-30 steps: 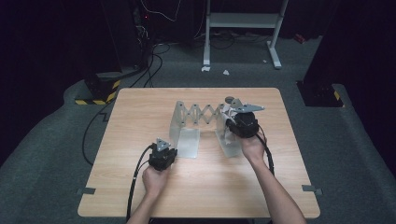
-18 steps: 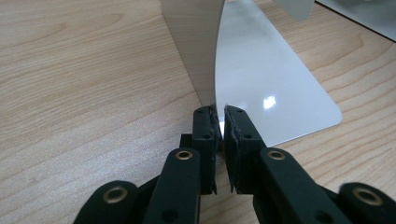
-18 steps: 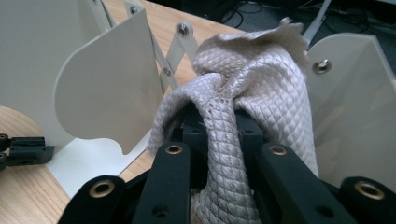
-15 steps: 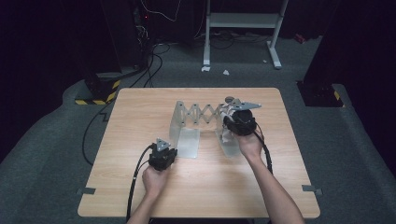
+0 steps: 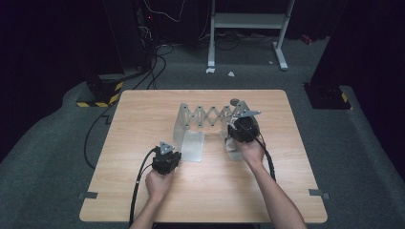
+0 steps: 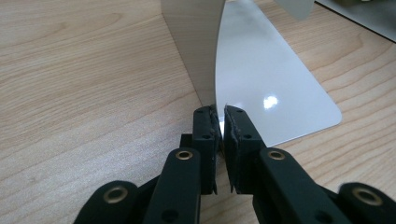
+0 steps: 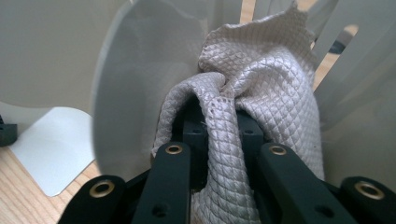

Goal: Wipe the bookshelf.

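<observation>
Table (image 5: 143, 200) first: pale wood grain, set on grey carpet, with a person's forearms coming in from its near edge. Across its middle stands the expanding metal bookend rack (image 5: 210, 116), the biggest thing on it. Its long axis runs left to right, parallel to the near edge, a zigzag scissor lattice joining two upright end plates. Each end plate turns into a flat foot that lies on the wood and points back toward the person; the left foot (image 6: 280, 93) is a smooth, shiny sheet with rounded corners.

Next down in size, the left hand-held gripper (image 5: 165, 160) sits low near the near left corner of that foot. In the left gripper view its jaws are drawn together to a thin slit and pinch the near edge of the foot, just where the upright plate bends up from it.

At the right end of the rack the right hand-held gripper (image 5: 243, 128) points away from the person and down at the upright plate. In the right gripper view its jaws are closed on a grey cloth (image 7: 261, 93) with a quilted diamond weave. The cloth bunches up over the jaw tips and presses against the plate's curved face, with the lattice bars just beyond on the right.
</observation>
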Available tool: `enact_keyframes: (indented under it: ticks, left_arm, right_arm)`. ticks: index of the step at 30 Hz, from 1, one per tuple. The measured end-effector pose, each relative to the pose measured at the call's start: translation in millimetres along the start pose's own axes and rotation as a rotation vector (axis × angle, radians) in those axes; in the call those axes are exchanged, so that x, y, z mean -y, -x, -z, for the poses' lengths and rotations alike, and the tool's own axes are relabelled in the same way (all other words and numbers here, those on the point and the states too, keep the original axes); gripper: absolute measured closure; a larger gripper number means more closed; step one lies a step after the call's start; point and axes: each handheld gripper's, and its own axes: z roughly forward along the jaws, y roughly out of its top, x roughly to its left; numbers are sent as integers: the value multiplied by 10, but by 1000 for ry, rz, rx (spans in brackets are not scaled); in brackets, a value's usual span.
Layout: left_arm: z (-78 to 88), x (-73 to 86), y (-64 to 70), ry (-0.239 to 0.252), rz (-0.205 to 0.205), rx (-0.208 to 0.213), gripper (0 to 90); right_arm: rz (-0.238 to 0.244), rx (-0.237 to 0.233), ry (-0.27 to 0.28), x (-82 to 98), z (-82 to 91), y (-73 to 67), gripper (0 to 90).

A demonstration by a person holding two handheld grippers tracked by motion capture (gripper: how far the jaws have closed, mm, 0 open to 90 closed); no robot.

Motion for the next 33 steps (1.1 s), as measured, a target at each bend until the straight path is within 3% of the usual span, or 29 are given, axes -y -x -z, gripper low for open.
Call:
enact_keyframes:
  ticks: [14,24,33]
  left_arm:
    - [1,0,0,0,0,0,828]
    - [0,0,1,0,0,0,828]
    - [1,0,-1,0,1,1,827]
  right_arm:
    - [-17,-9,-50,135,-200,25,801]
    - [-50,-19,-115,294,-409,79,806]
    - [-50,-12,-122,299,-443,85,805]
